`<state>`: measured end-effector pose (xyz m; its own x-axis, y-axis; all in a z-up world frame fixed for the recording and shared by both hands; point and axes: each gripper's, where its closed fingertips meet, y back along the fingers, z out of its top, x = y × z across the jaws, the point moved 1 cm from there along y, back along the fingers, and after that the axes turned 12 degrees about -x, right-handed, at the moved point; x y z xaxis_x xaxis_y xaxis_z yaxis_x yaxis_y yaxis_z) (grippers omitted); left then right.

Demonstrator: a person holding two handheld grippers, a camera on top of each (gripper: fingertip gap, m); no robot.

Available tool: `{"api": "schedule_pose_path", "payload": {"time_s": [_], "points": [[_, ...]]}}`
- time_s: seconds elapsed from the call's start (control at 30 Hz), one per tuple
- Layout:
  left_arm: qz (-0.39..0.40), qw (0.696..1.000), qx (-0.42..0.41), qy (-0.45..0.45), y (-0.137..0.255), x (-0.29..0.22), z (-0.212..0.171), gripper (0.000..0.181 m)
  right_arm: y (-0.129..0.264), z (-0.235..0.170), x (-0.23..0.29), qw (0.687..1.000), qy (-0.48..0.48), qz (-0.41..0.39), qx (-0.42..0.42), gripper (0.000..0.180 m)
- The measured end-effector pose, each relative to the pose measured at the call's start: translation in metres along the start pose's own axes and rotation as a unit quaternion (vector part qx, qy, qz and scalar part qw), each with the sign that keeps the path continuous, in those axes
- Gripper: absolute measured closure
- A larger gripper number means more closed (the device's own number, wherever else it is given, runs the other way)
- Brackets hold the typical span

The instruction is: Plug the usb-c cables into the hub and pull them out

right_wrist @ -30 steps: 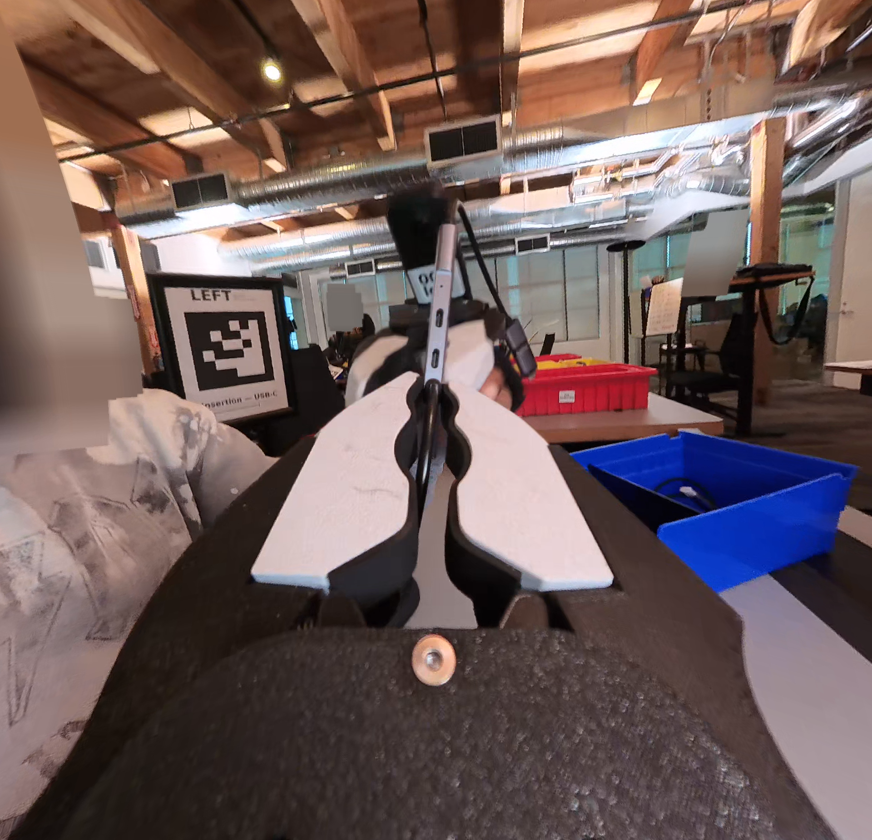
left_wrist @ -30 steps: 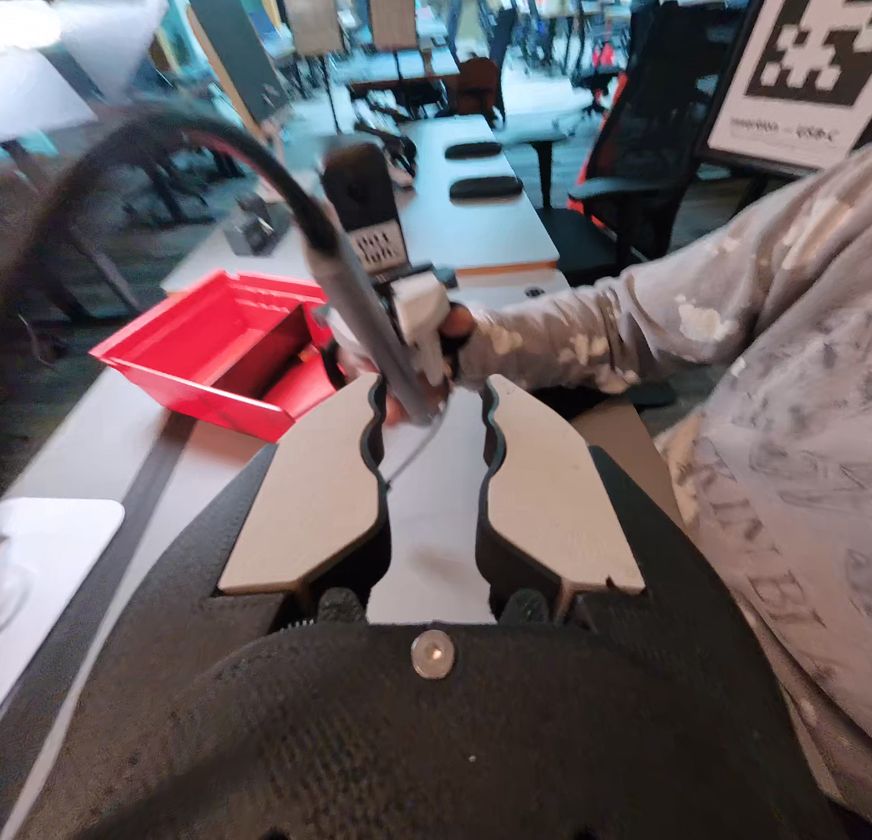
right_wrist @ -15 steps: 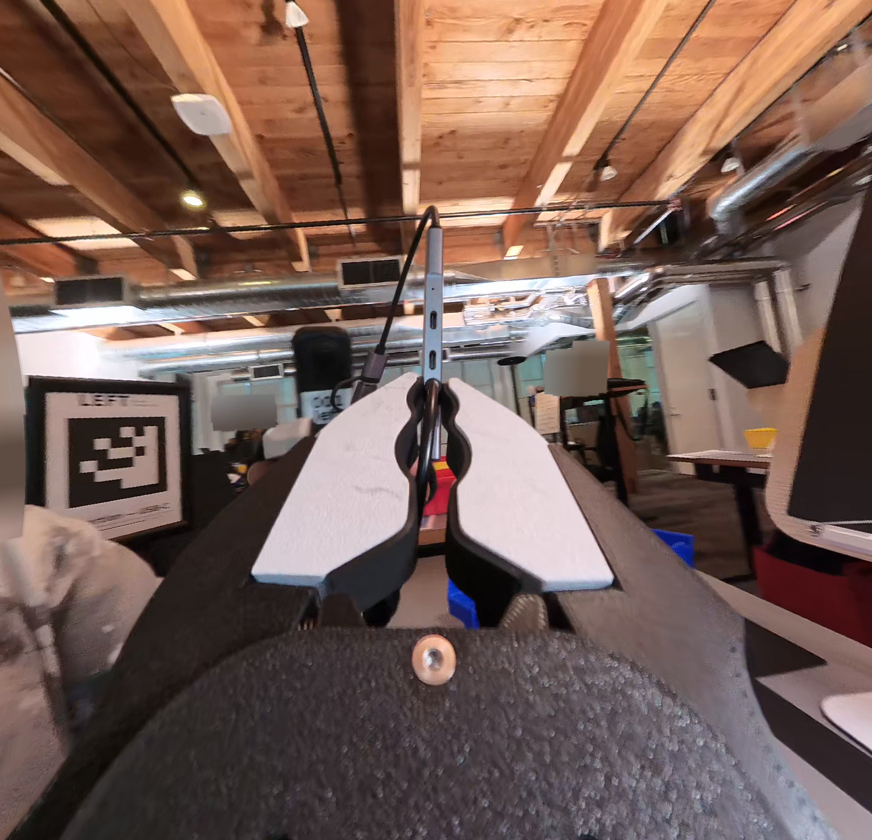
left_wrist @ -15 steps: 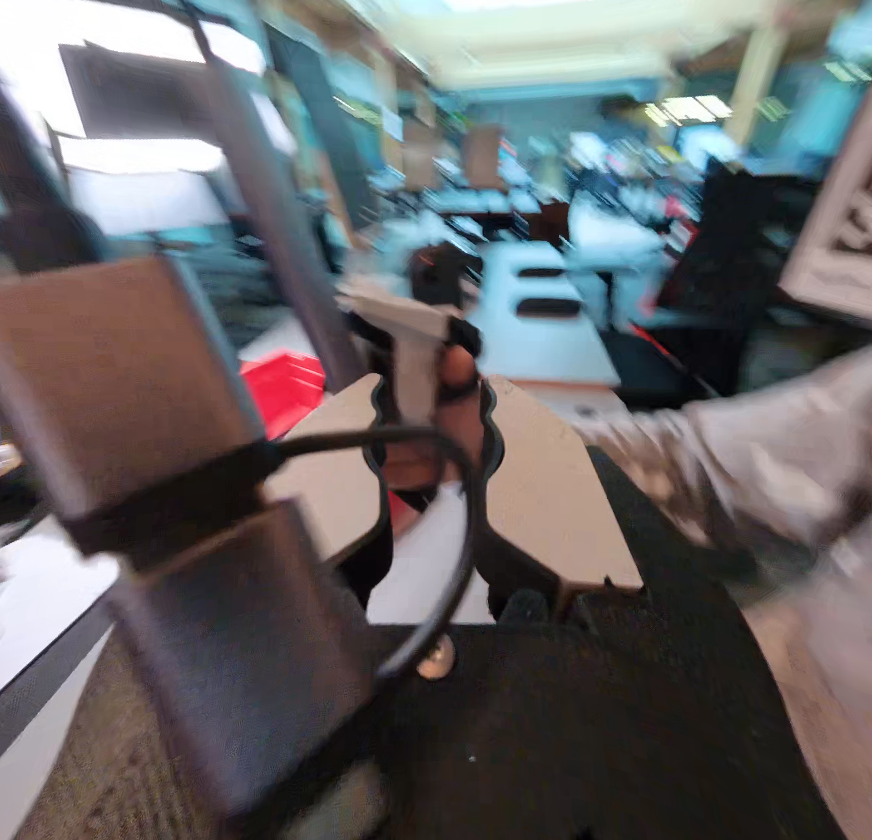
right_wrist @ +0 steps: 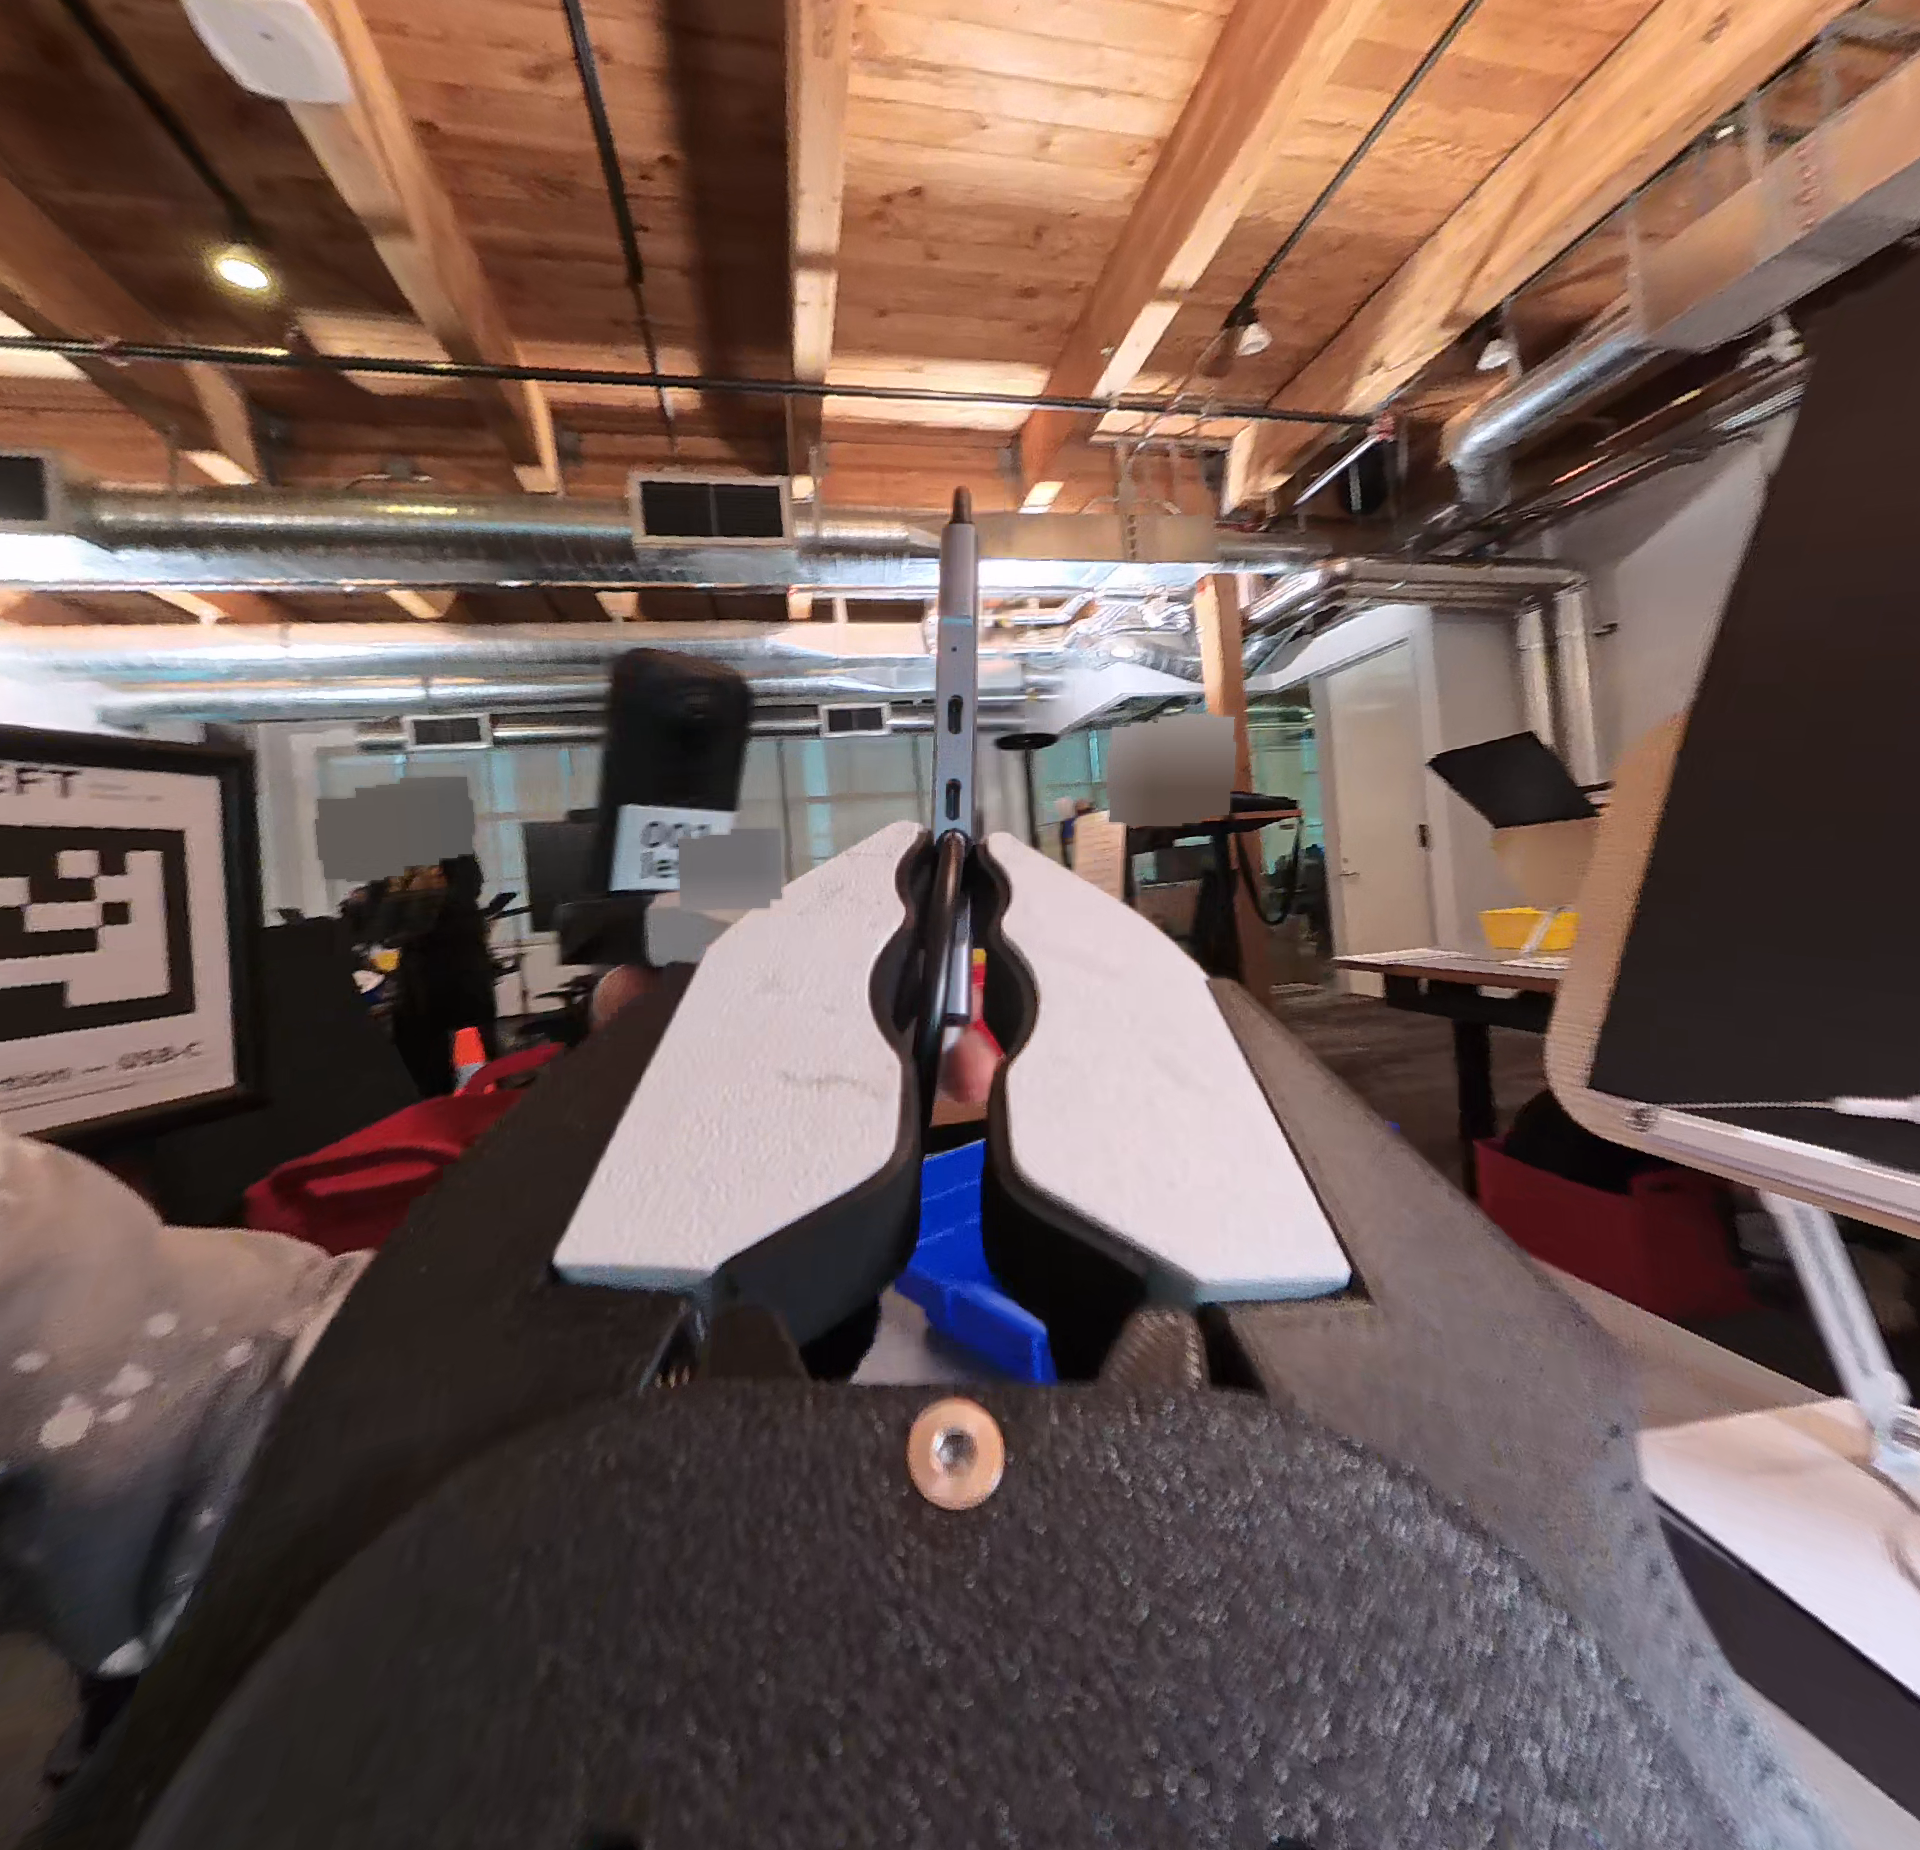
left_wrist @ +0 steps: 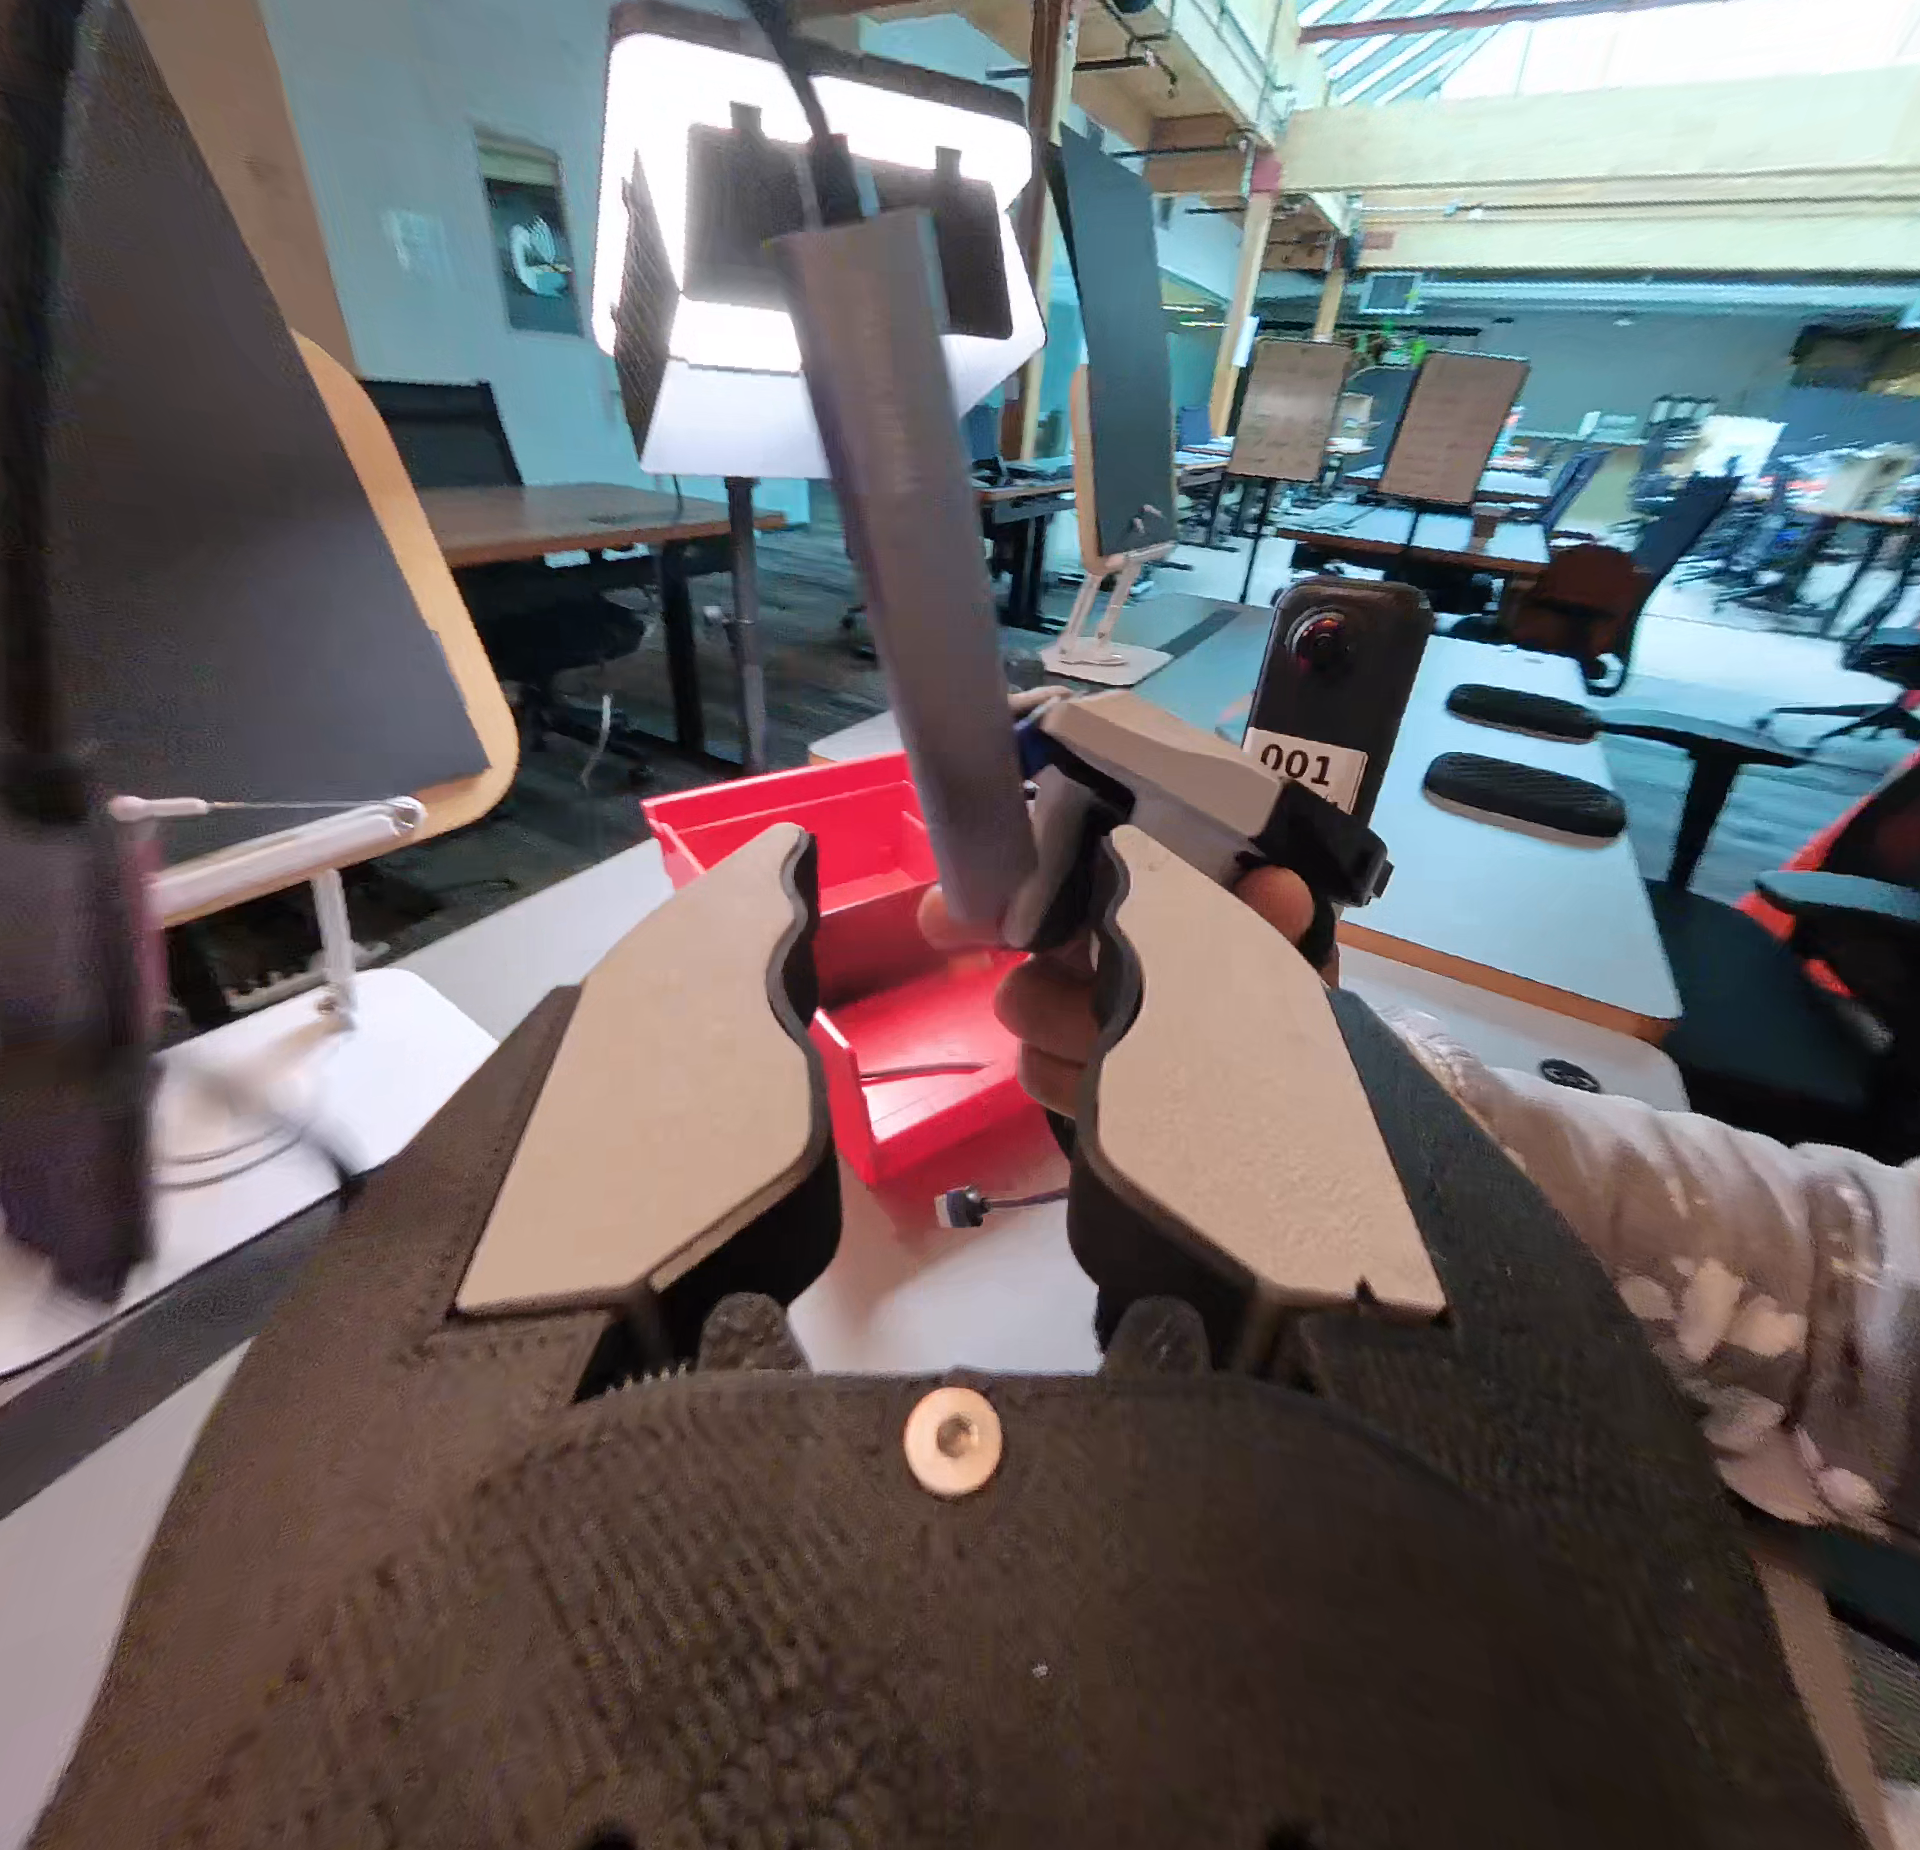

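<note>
Clamping the slim grey metal hub (right_wrist: pixel 956 720) upright in my right gripper (right_wrist: pixel 954 850), my left gripper (left_wrist: pixel 956 865) gapes empty; next, fetch a cable from the red plastic bin (left_wrist: pixel 883 979).

A red bin (left_wrist: pixel 883 959) is seen on a pale grey table (left_wrist: pixel 997 1291), and a cable (left_wrist: pixel 997 1200) with a silver plug and blue cord lies just in front of the bin. Above the bin a dark grey hub (left_wrist: pixel 914 595) is shown, gripped by the right gripper (right_wrist: pixel 954 850), whose fingers (right_wrist: pixel 769 1062) are pale grey with black edges on a black body. The same hub is rendered silver-grey in the right wrist view. The left gripper (left_wrist: pixel 956 870) is coloured alike: grey-beige fingers (left_wrist: pixel 665 1083), black body. To the right of the bin a sleeve (left_wrist: pixel 1704 1270) in grey with white mottling is seen. A blue bin (right_wrist: pixel 966 1270) shows between the right gripper's fingers. The ceiling (right_wrist: pixel 935 190) is warm brown wood.
</note>
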<state>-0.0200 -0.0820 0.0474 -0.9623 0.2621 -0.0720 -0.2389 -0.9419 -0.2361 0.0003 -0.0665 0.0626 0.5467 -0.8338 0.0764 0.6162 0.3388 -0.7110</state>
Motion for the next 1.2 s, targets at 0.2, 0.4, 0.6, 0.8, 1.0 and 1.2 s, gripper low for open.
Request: {"api": "schedule_pose_path", "payload": {"time_s": [0.2, 0.4, 0.6, 0.8, 1.0, 1.2], "points": [[-0.091, 0.996, 0.005, -0.002, 0.009, -0.012, 0.008, 0.163, -0.002, -0.013, 0.017, 0.997, -0.051, 0.056, 0.028, 0.174], [-0.146, 0.981, 0.109, -0.071, 0.028, -0.019, 0.000, 0.169, 0.006, -0.033, 0.031, 0.981, 0.023, 0.110, 0.159, 0.173], [-0.174, 0.968, 0.163, -0.079, 0.039, -0.023, -0.011, 0.170, 0.013, -0.045, 0.037, 0.961, 0.072, 0.129, 0.235, 0.172], [-0.188, 0.962, 0.178, -0.084, 0.044, -0.024, -0.013, 0.171, 0.013, -0.048, 0.041, 0.954, 0.089, 0.141, 0.249, 0.173], [-0.194, 0.956, 0.199, -0.090, 0.047, -0.025, -0.016, 0.170, 0.016, -0.049, 0.041, 0.947, 0.093, 0.153, 0.267, 0.173], [-0.099, 0.974, 0.185, -0.090, 0.081, 0.037, 0.015, 0.171, 0.043, 0.031, -0.006, 0.967, 0.132, 0.065, 0.207, 0.173]]}}
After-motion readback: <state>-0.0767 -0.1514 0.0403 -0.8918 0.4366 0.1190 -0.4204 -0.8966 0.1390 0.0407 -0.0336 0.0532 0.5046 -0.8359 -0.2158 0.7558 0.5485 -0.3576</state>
